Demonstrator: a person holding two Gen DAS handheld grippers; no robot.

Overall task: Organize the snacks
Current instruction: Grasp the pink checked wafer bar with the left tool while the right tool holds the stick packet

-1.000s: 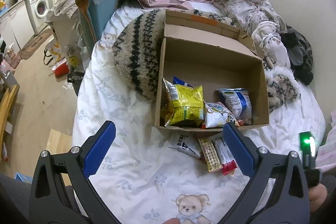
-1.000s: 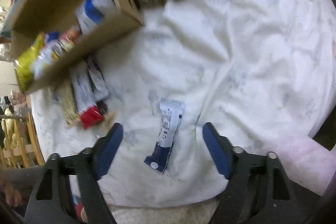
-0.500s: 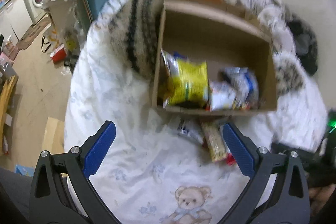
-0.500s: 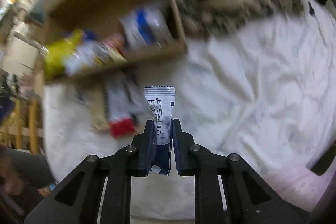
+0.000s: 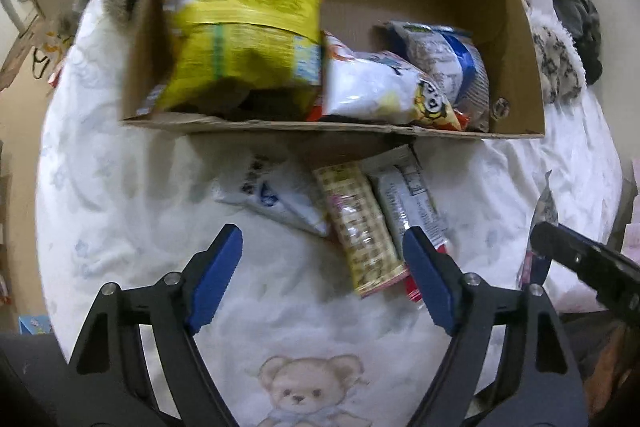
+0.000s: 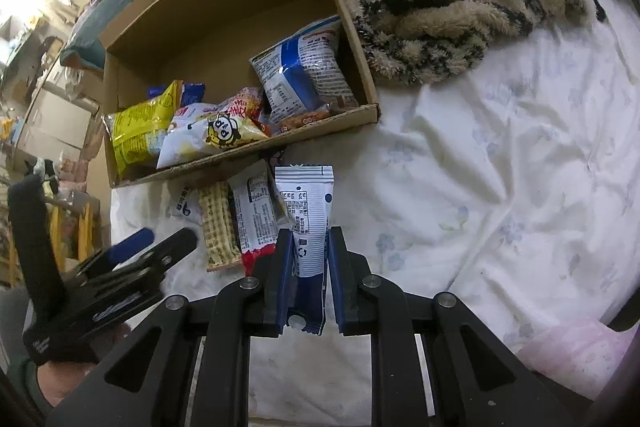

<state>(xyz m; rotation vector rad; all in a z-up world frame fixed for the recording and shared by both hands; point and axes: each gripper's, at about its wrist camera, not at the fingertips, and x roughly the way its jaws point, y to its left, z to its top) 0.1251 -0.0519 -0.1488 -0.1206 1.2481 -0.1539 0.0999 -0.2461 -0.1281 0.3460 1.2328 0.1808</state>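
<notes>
White floral bedsheet [image 6: 500, 187] carries the cardboard box [image 6: 224, 11] of snack bags, right gripper [image 6: 308, 267] clamped on a white-and-blue snack packet [image 6: 306, 211] just in front of it, left gripper [image 5: 320, 275] spread wide above loose snack bars [image 5: 360, 223].

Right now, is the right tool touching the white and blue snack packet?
Touching. The right wrist view shows the right tool shut on the white and blue snack packet.
</notes>
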